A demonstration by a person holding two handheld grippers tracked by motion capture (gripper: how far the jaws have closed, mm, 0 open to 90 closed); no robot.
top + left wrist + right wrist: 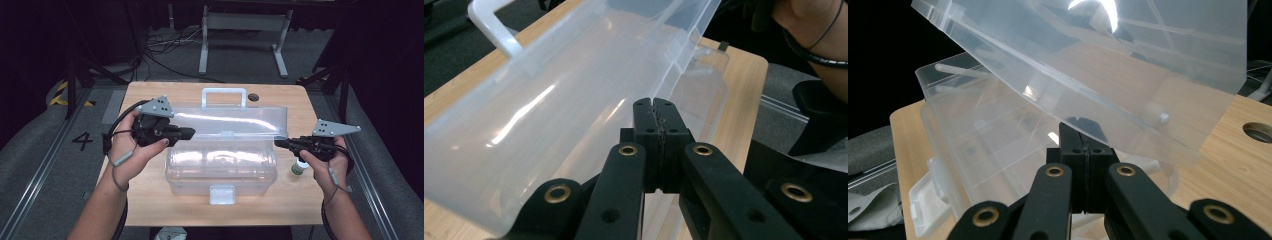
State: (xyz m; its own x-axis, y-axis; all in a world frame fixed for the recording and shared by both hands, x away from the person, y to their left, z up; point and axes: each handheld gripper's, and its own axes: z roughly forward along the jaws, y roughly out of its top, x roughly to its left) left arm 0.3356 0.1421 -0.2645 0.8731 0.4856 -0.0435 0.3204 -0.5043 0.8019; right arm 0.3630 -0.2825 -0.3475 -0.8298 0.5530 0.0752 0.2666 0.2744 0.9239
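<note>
1. Dark floor with cables surrounds the wooden table, mid-frame in the high view
2. At its centre sits a clear plastic toolbox, lid raised
3. Left gripper, jaws pressed together, meets the lid's left end; right gripper nips its right corner
4. Only the high view shows the small bottle lower right
5. Right gripper view adds a table hole

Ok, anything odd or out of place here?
Nothing looks damaged or spilled. The clear box sits square on the table with its lid raised, and a small green-capped bottle stands outside it, by the right gripper.
</note>
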